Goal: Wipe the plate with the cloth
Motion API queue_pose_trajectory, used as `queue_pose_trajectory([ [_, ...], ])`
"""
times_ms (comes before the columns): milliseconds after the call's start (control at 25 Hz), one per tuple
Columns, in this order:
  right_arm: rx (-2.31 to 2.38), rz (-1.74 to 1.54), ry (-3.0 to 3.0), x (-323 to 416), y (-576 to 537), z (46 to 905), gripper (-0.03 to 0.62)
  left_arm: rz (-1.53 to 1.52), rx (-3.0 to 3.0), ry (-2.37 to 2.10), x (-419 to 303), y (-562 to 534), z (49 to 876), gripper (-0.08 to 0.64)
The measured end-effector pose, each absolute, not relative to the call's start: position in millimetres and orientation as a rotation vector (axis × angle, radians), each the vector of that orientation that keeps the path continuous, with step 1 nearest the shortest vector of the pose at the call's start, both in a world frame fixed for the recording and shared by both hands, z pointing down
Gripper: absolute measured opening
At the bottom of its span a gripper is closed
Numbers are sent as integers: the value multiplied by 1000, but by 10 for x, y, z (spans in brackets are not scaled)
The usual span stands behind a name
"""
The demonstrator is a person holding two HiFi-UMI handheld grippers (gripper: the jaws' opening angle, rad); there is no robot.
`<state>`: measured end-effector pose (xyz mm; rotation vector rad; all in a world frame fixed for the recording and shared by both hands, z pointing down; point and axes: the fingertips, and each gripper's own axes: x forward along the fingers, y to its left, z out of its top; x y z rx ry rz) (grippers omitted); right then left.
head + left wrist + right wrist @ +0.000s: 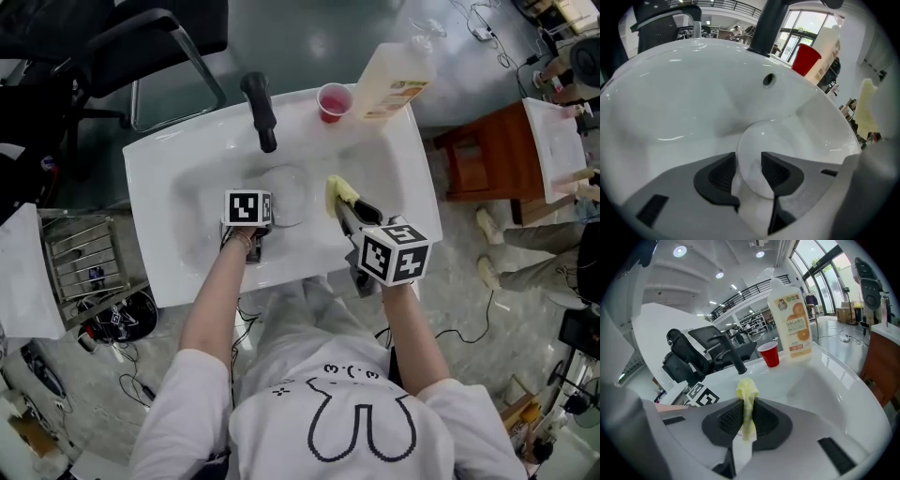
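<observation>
Shirt [347, 408]: white with a line-drawn rabbit, filling the bottom of the head view. Both bare forearms reach out from it over the sink.
Sink [142, 234]: white, glossy and rectangular, with a rounded basin. A black faucet [261, 111] stands at the back rim.
Plate [765, 139]: round, thin and glassy-clear. It lies on the basin floor near the middle, in front of the faucet.
Left gripper [749, 171]: jaws released and standing apart. The ribbed black pads sit on either side of the plate's near edge and neither one presses on it.
Right gripper [746, 416]: clenched hard, with 1 bunch of cloth pinched between both pads.
Cloth [747, 390]: pale yellow, soft and crumpled. Its length runs along the jaws and a tuft pokes out past the tips.
Key relation: in the head view the tuft hangs just beside the plate's right edge, so the plate lies to the left of the right jaws. I cannot tell whether cloth and plate touch.
Nearer hand: the left is right at the plate and the right carries the wiper.
Next move, my read: the right gripper swings left and down onto the plate's face. A round plate has no long axis, so any stroke direction will do.
Watch out: slick glass on a slick basin could skid under the wipe, so the left gripper may need to steady it.
Back rim: a red plastic cup [333, 101] and a soap bottle [394, 80] stand well apart from the plate.
</observation>
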<state>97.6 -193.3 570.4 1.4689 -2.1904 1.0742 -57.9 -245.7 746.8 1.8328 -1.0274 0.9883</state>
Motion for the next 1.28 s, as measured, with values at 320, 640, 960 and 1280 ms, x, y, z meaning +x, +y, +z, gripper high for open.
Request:
queue_pose_trajectory([
  [320, 1491, 963, -2271, 937, -2097, 5317, 51, 873, 1883, -1147, -727, -2596, 6953, 166],
  [640, 1544, 852, -2362, 896, -2297, 4810, 51, 767, 2012, -1279, -907, -2885, 6150, 166],
  [960, 1565, 717, -2473, 804, -2455, 4265, 51, 659, 2136, -1407, -1026, -3063, 5348, 166],
  [1280, 1645, 470, -2562, 859, -2532, 3670, 51, 399, 2252, -1526, -1200, -3130, 4517, 166],
])
